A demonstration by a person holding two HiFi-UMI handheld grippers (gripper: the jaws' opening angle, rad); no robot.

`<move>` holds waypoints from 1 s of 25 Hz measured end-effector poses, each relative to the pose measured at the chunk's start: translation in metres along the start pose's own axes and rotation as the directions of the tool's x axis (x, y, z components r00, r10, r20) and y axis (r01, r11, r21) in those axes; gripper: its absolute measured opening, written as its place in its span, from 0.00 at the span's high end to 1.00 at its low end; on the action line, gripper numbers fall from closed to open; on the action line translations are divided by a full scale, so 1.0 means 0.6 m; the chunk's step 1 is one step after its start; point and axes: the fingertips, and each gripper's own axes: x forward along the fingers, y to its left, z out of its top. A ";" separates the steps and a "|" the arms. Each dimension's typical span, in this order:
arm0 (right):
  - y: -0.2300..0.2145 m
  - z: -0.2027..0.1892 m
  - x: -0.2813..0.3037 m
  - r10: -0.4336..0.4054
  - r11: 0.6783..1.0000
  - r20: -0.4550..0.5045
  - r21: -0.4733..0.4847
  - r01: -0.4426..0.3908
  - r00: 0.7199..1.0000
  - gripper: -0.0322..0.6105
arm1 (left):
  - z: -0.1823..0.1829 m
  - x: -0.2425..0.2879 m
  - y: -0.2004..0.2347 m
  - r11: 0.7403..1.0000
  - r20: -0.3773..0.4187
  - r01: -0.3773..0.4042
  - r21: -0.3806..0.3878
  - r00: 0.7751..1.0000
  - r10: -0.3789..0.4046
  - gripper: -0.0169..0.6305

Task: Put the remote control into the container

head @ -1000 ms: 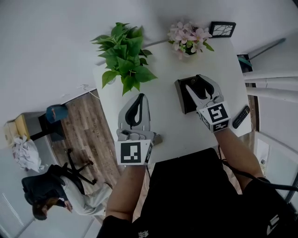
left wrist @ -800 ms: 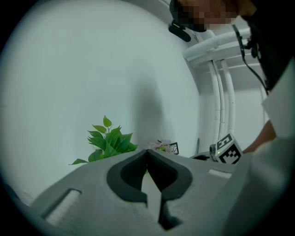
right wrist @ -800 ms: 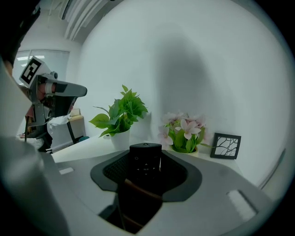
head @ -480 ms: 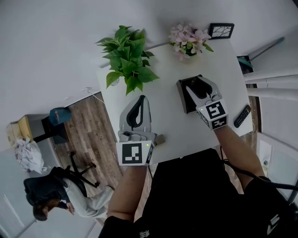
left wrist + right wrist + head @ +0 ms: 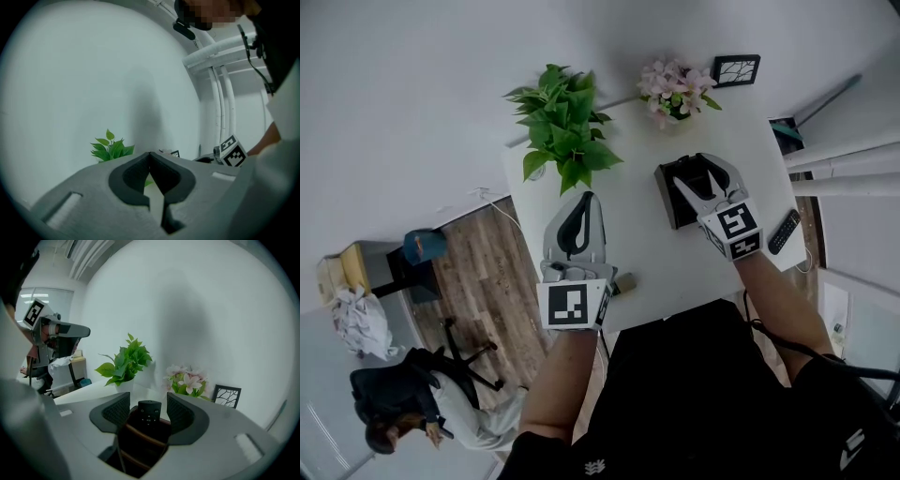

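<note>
Entry, left to right.

- Left tongs [image 5: 150,154]: mine, clenched, the two tips meeting with nothing between them; they hang over the near left part of the counter [image 5: 637,239].
- Leafy green plant [image 5: 564,127]: stands at the far left corner of the counter.
- Small tan block [image 5: 625,281]: at the near edge, just beside the left tongs.
- Container [image 5: 664,190]: a dark box, open at the top, on the right half of the counter.
- Remote control [image 5: 150,414]: black, upright inside the container, button face toward my right tongs, its top above the rim.
- Right tongs [image 5: 149,411]: released. The jaws have just been opening and stand either side of the remote control, pads clear of it.
- Pink flowers [image 5: 677,87]: at the far edge.
- Black picture frame [image 5: 736,69]: at the far right corner, just beside the flowers.
- Dark slim handset [image 5: 785,232]: lies at the right edge.
</note>
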 end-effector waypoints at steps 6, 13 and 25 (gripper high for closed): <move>-0.019 0.047 -0.055 -0.069 0.997 0.053 -0.013 0.070 0.996 0.56 | 0.024 0.013 -0.016 0.998 0.025 0.055 0.021 0.998 -0.056 0.97; -0.066 0.052 -0.145 -0.213 0.977 0.062 0.005 0.213 0.975 0.56 | 0.048 0.027 -0.052 0.990 0.104 0.137 0.025 0.985 -0.139 0.97; -0.128 -0.004 -0.344 -0.439 0.895 0.031 0.101 0.434 0.898 0.57 | 0.047 0.053 -0.187 0.942 0.082 0.335 0.031 0.938 -0.336 0.97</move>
